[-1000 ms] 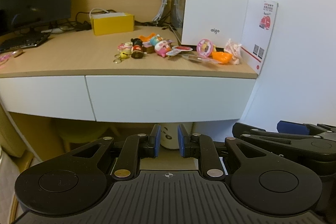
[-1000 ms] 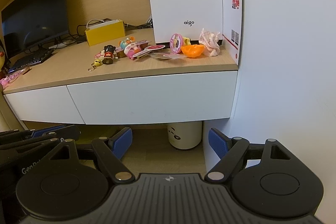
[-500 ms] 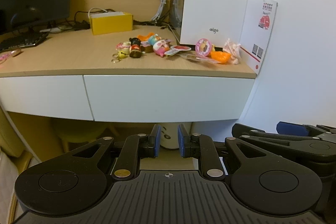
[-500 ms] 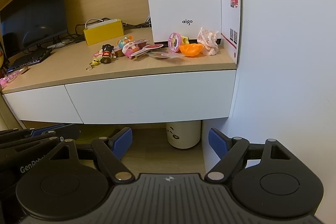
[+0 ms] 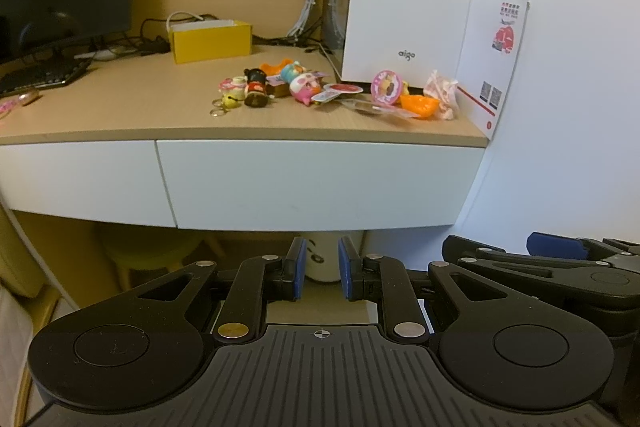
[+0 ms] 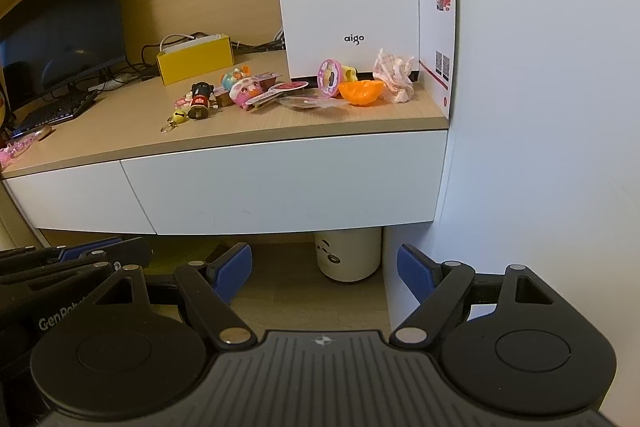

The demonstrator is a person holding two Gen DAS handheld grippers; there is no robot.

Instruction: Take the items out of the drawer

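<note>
The white drawer (image 5: 312, 183) under the bench (image 5: 120, 107) sits closed, its contents hidden from you. It lies ahead of and above both grippers. Your left gripper (image 5: 322, 275) holds its jaws narrowly apart, empty; your right gripper (image 6: 324, 273) has its jaws spread wide, empty.

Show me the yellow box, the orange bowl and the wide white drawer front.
yellow box (image 5: 211, 43), left wrist view, on its front face.
orange bowl (image 6: 360, 92), right wrist view, on its outer side.
wide white drawer front (image 6: 280, 189), right wrist view, on the middle of the closed panel.
</note>
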